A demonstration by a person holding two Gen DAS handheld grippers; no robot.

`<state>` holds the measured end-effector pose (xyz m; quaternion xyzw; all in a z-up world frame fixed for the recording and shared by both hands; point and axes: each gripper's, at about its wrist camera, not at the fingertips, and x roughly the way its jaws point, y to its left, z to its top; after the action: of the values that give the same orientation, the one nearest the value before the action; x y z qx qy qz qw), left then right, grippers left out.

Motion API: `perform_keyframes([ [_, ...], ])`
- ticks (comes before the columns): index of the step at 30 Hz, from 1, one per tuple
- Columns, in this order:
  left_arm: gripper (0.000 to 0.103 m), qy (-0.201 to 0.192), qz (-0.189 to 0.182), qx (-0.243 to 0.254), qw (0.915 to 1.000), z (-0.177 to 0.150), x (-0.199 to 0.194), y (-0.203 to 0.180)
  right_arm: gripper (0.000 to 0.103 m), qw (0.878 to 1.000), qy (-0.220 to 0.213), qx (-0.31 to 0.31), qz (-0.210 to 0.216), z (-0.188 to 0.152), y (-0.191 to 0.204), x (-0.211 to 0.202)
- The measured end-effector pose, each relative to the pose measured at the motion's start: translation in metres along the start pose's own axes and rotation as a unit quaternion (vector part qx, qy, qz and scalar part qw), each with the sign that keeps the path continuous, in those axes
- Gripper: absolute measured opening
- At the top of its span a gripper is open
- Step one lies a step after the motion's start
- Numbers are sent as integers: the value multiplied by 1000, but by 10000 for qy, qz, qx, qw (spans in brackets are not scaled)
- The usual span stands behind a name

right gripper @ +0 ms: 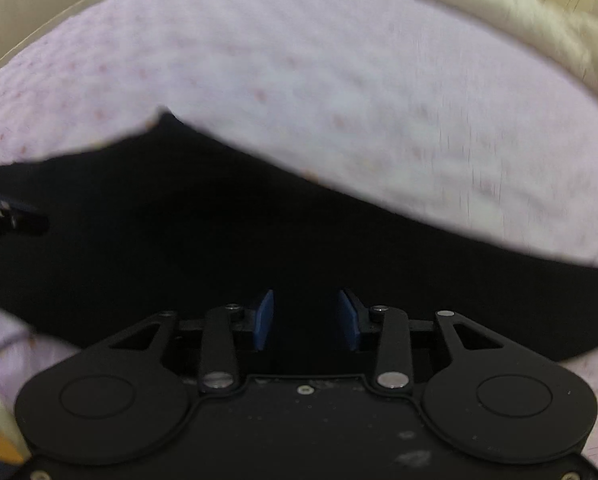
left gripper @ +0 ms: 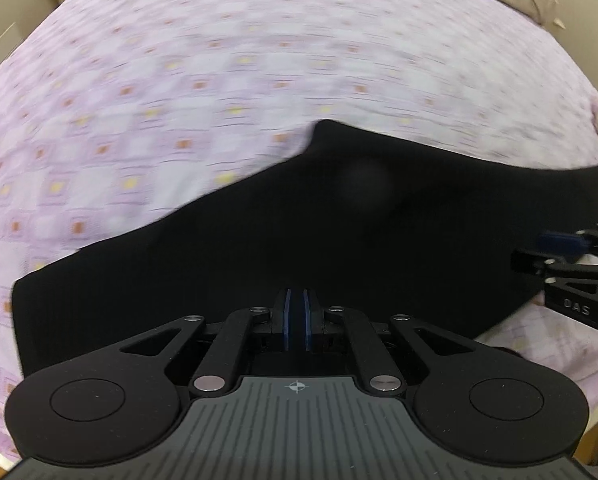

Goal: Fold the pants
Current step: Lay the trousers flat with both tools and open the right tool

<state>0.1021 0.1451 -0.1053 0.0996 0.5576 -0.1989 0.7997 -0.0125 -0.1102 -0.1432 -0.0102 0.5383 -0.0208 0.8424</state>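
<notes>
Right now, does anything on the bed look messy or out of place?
Nothing stands out. The black pants lie spread on the lilac patterned bedsheet, not yet neatly folded, with an uneven upper edge. Both views are blurred, so small flaws would not show.

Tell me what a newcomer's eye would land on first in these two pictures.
First the black pants, a big dark shape spread across the lower middle of the pink patterned bedsheet. Next the grippers: the left gripper is shut above the cloth, its blue pads nearly meeting, while the right gripper is open over the pants. A cream blanket lies bunched at the top right.
</notes>
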Motion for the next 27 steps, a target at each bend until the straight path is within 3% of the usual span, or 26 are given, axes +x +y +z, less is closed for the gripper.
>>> perform_keyframes([
  [5, 8, -11, 205, 55, 9998, -1, -3, -50, 39, 9995, 200, -161, -163, -25, -71, 27],
  [8, 8, -8, 303, -46, 9995, -1, -4, -85, 39, 9994, 183, 221, -205, -34, -119, 22],
  [14, 8, -65, 246, 70, 9997, 6, 5, -167, 39, 9935, -287, 1048, -328, -54, -236, -11],
  [22, 8, -117, 3, 203, 9997, 28, 16, -254, 40, 9740, -284, 2186, -526, -77, -394, -18],
  [27, 8, -58, 95, 299, 9995, 30, 20, -278, 42, 9743, -332, 2211, -281, -78, -439, 3],
])
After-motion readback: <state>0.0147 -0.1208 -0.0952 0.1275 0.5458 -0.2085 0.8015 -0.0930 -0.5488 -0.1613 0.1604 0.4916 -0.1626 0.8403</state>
